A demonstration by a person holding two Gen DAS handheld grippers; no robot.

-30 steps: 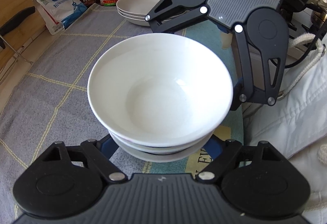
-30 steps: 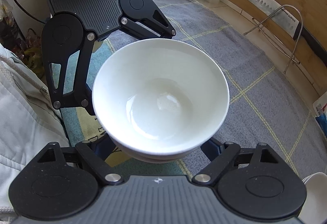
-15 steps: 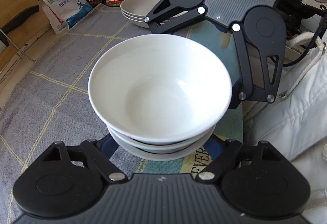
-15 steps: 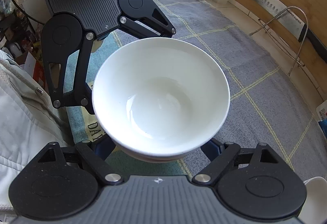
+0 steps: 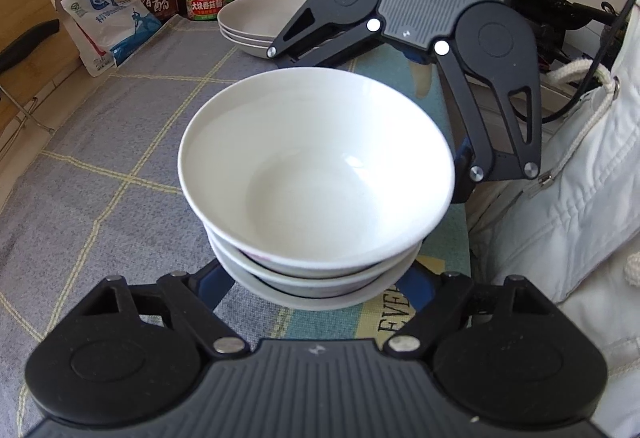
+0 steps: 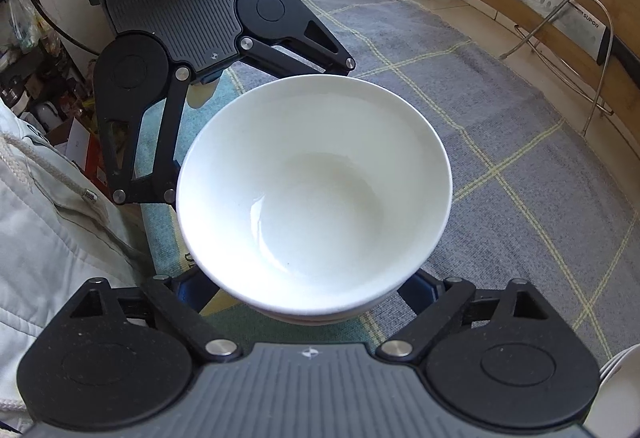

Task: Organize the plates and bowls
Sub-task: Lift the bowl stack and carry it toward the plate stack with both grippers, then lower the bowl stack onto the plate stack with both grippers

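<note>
Two tools, the left tool (image 5: 316,278) and the right tool (image 6: 308,290), face each other across a stack of white bowls (image 5: 316,174), each spread wide around its base; whether the blue fingers (image 5: 212,284) actually press it cannot be told. The stack sits between both tools, above the checked cloth (image 5: 100,166) on the bench. Uneven squeeze or tilt could likely slide the loosely nested top bowl (image 6: 314,194) off.

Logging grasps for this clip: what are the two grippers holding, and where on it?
Both hold the stack of white bowls, the left gripper and right gripper on opposite sides, low on the stack beneath the top bowl's rim.
</note>
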